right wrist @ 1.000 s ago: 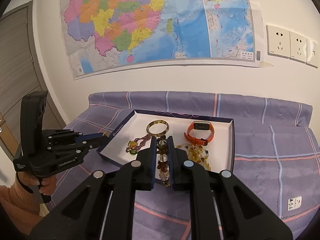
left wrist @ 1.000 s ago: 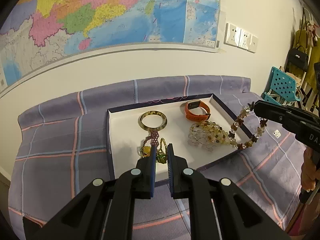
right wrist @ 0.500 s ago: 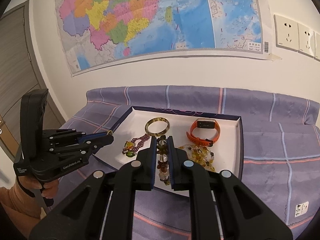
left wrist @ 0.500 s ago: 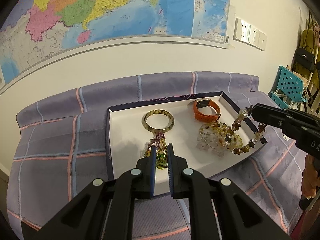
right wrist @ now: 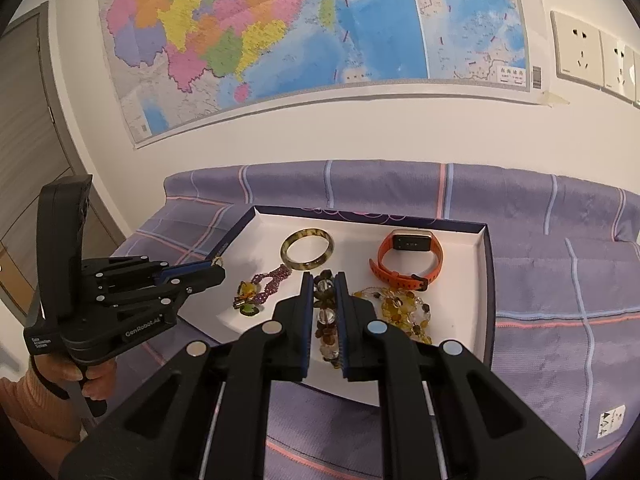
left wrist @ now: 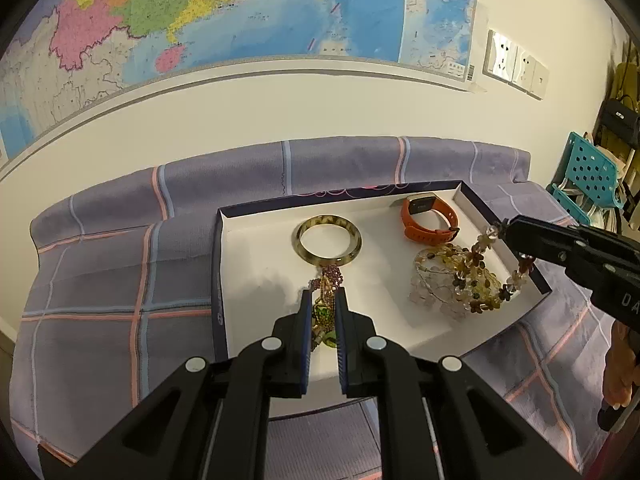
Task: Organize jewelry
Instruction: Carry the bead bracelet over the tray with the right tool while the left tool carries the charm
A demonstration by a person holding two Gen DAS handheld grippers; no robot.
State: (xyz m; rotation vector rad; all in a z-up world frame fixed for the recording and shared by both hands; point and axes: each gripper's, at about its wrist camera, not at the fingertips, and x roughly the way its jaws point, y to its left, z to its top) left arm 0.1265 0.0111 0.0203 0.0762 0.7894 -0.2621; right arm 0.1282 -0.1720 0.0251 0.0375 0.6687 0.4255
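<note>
A white-lined box (left wrist: pixel 260 248) (right wrist: pixel 482 276) sits on a purple plaid cloth. In it lie a mottled bangle (left wrist: pixel 329 240) (right wrist: pixel 307 249), an orange watch (left wrist: pixel 428 220) (right wrist: pixel 410 258), a purple and green beaded piece (left wrist: pixel 326 300) (right wrist: pixel 262 288) and a heap of yellow and clear beads (left wrist: pixel 448 284) (right wrist: pixel 404 308). My right gripper (right wrist: pixel 324 284) (left wrist: pixel 506 240) is shut on a brown and clear bead bracelet (left wrist: pixel 490 280) (right wrist: pixel 326 320), which hangs over the box's right side onto the heap. My left gripper (left wrist: pixel 323 304) (right wrist: pixel 214 270) hovers nearly shut over the box's near left edge, holding nothing.
A wall with a map (left wrist: pixel 240 20) stands right behind the cloth-covered surface. Wall sockets (left wrist: pixel 514 66) are at the right. A teal perforated chair (left wrist: pixel 584 184) and hanging bags stand at the far right. A door (right wrist: pixel 28 140) is at the left.
My right gripper has carried the bracelet left and down, from outside the box's right rim to over the bead heap. Both cameras have moved closer to the box.
</note>
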